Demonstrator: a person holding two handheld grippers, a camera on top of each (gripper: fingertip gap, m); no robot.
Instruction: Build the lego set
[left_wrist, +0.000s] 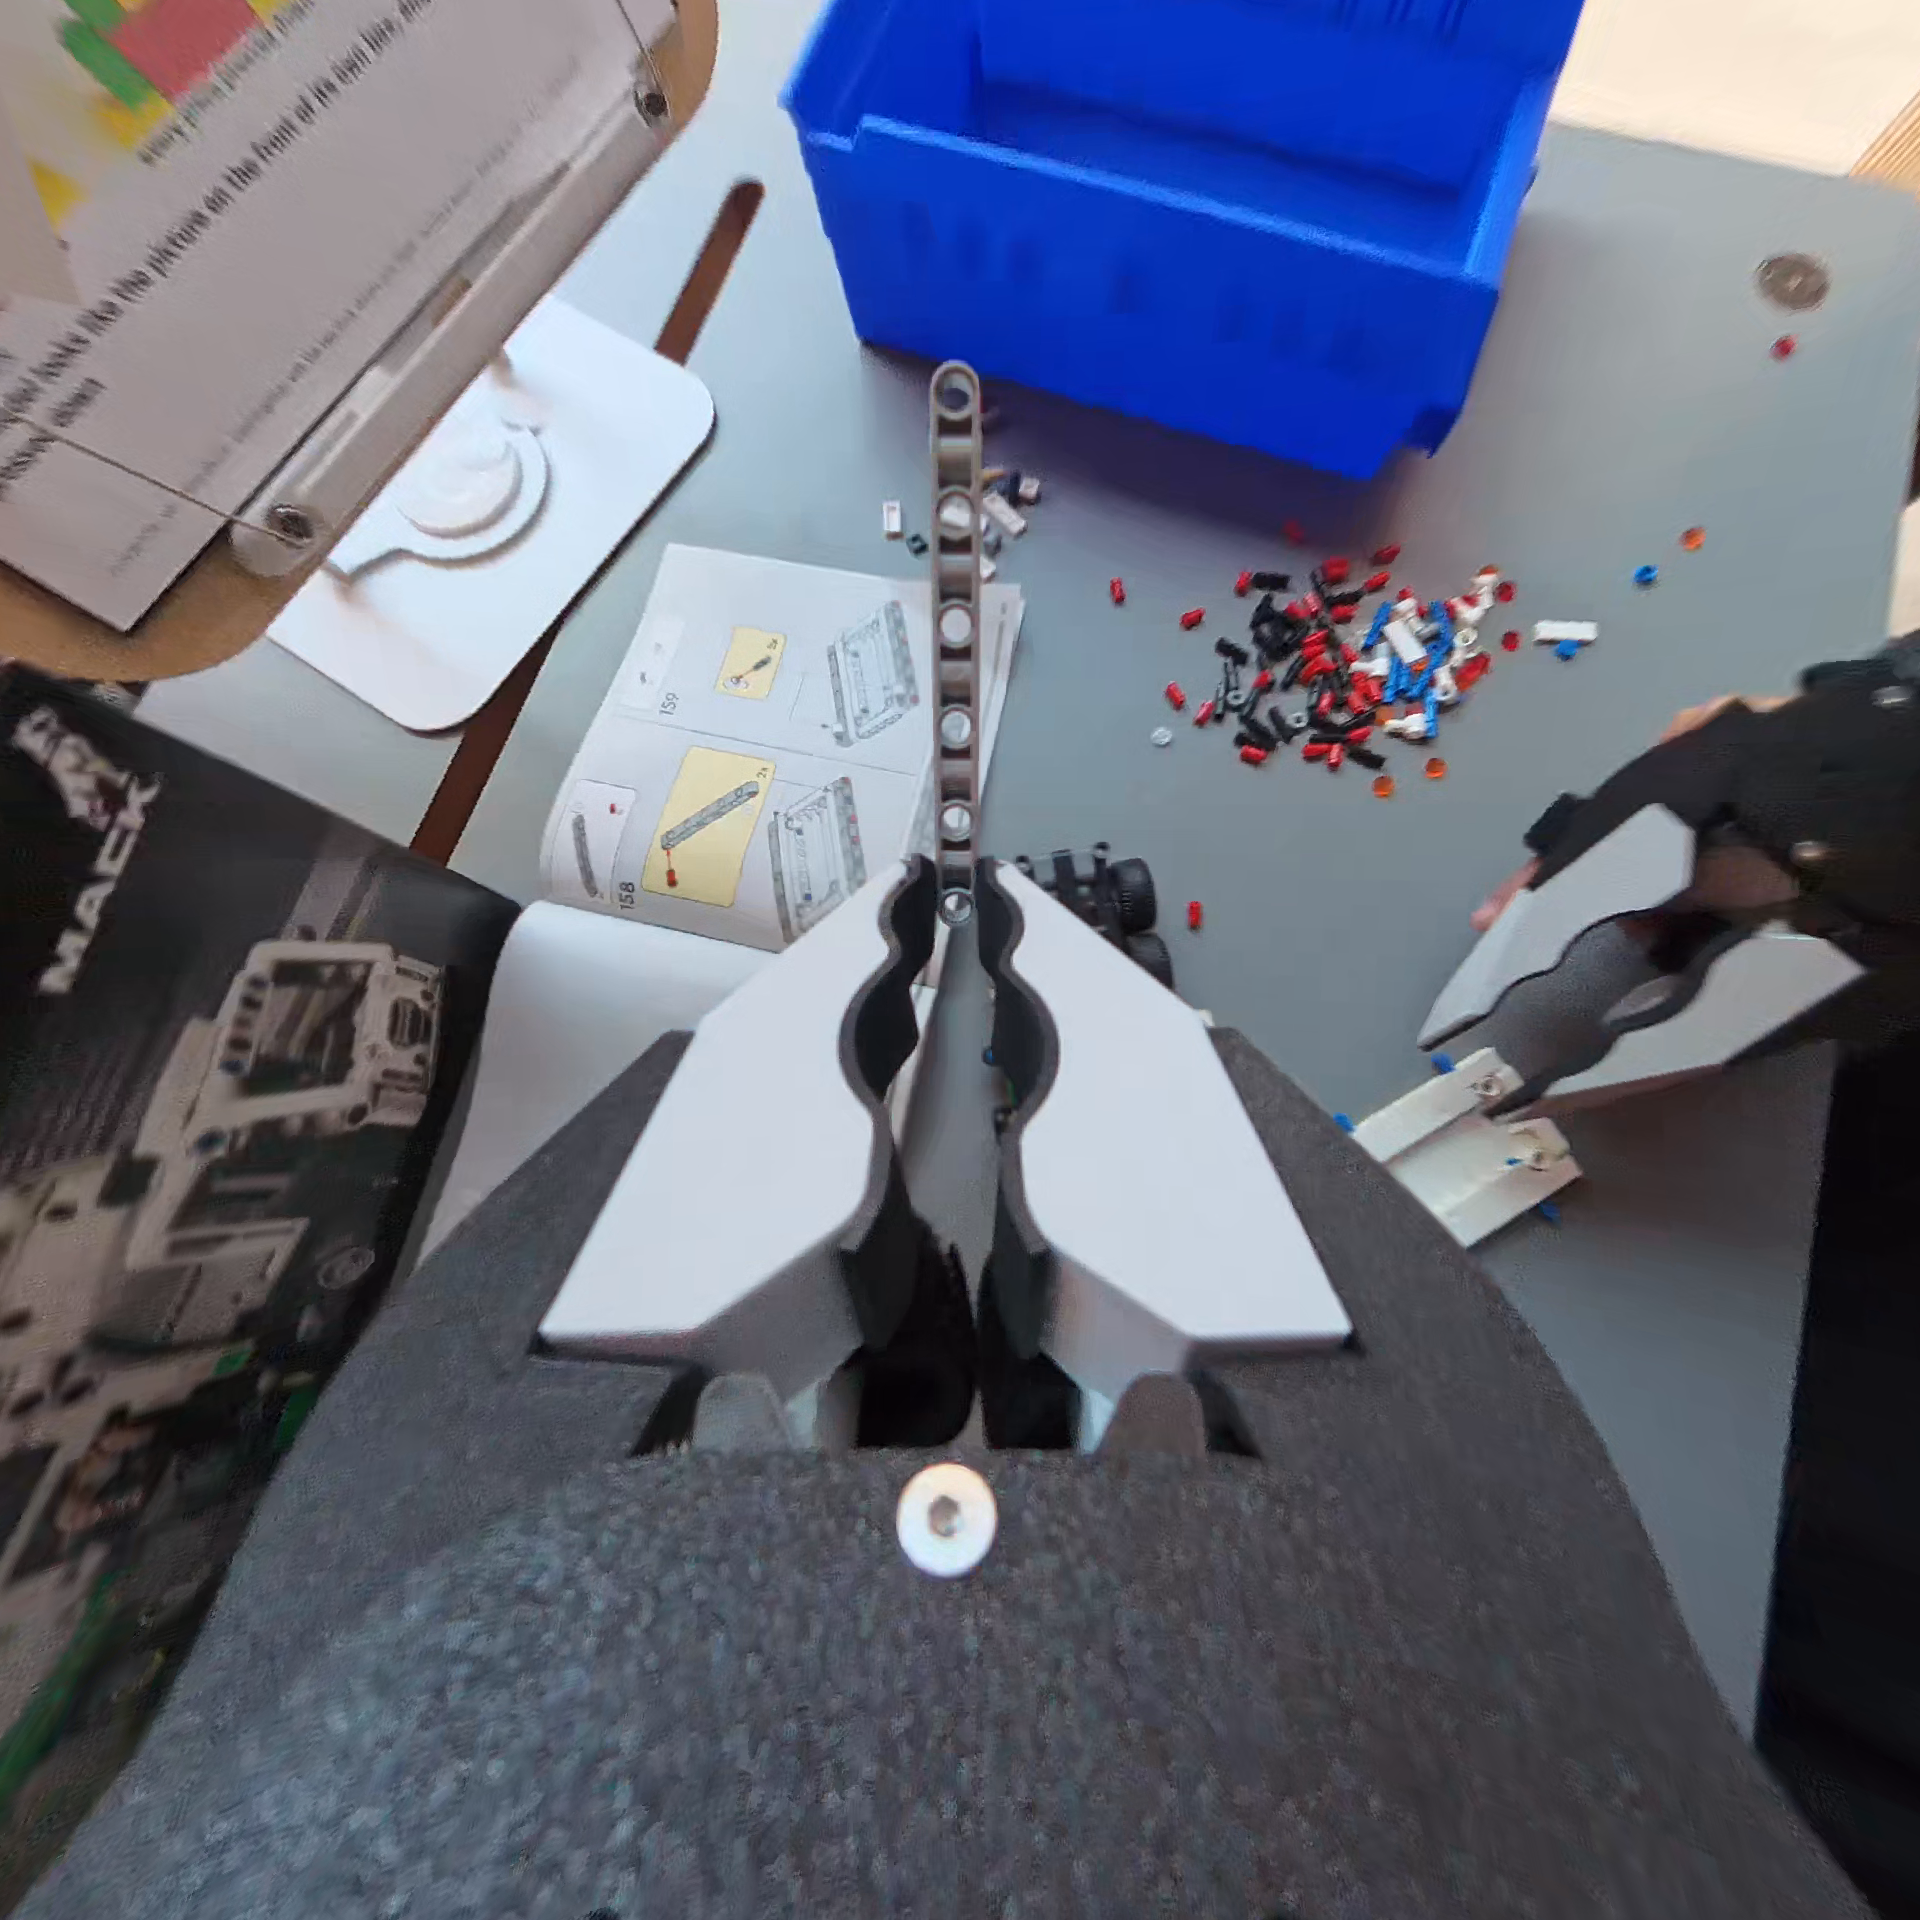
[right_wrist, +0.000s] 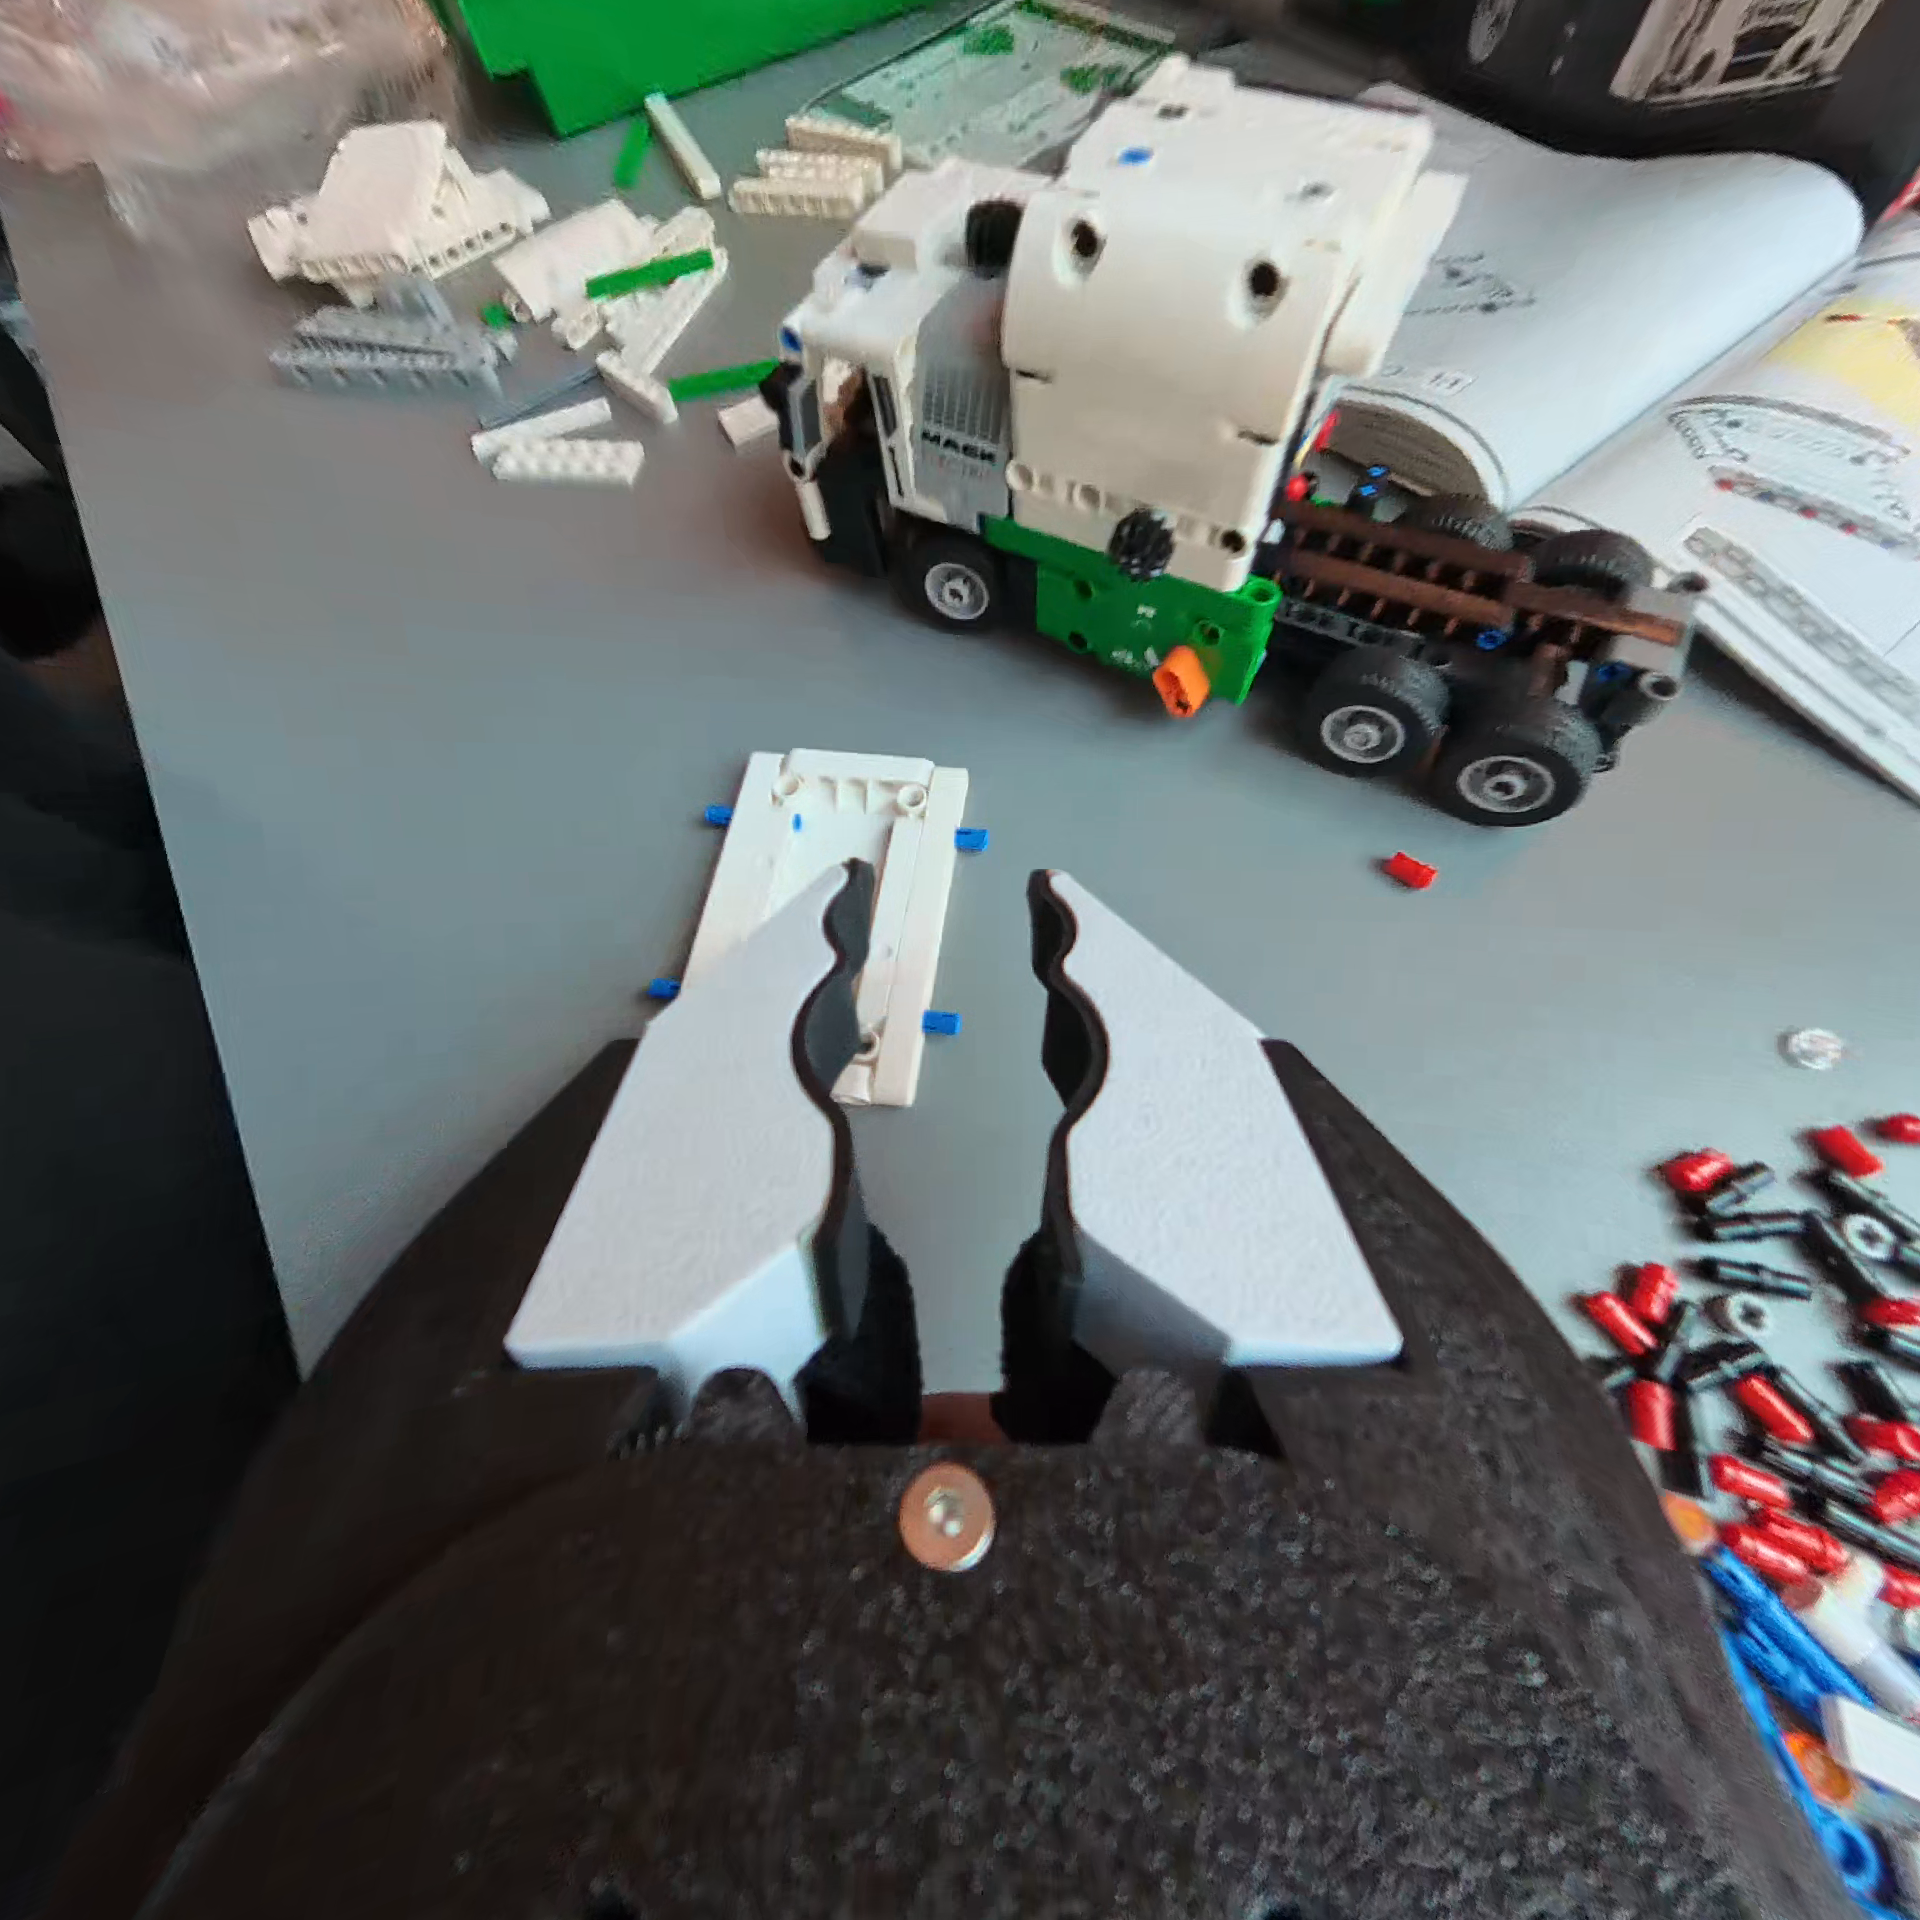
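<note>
In the left wrist view the left gripper (left_wrist: 956, 883) has its jaws clenched on the near end of a long grey beam (left_wrist: 956, 623), which stands out from the tips toward the top of the frame, above an open instruction booklet (left_wrist: 727, 748) on the grey tabletop (left_wrist: 1351, 914). A blue bin (left_wrist: 1143, 229) fills the upper middle, a heap of small red, black and blue pins (left_wrist: 1340, 665) lies right of centre, and the printed set box (left_wrist: 208, 1039) sits at the left edge; it and a printed sheet at upper left carry writing, which I leave unread. At the right edge the right gripper (left_wrist: 1579, 1049) hovers over a white panel (left_wrist: 1455, 1153). In the right wrist view the right gripper (right_wrist: 945, 883) has its jaws released and empty, the left tip overlapping that white panel (right_wrist: 862, 883), which lies flat with blue pins jutting from its sides. The half-built truck (right_wrist: 1143, 468) stands in the upper middle, a badge on its grille; loose white and green parts (right_wrist: 520, 312) lie at upper left. Judging by this, the step in hand is fitting the beam to the panel: the next move likely calls for steadying the panel and lining beam holes up with the pins.
</note>
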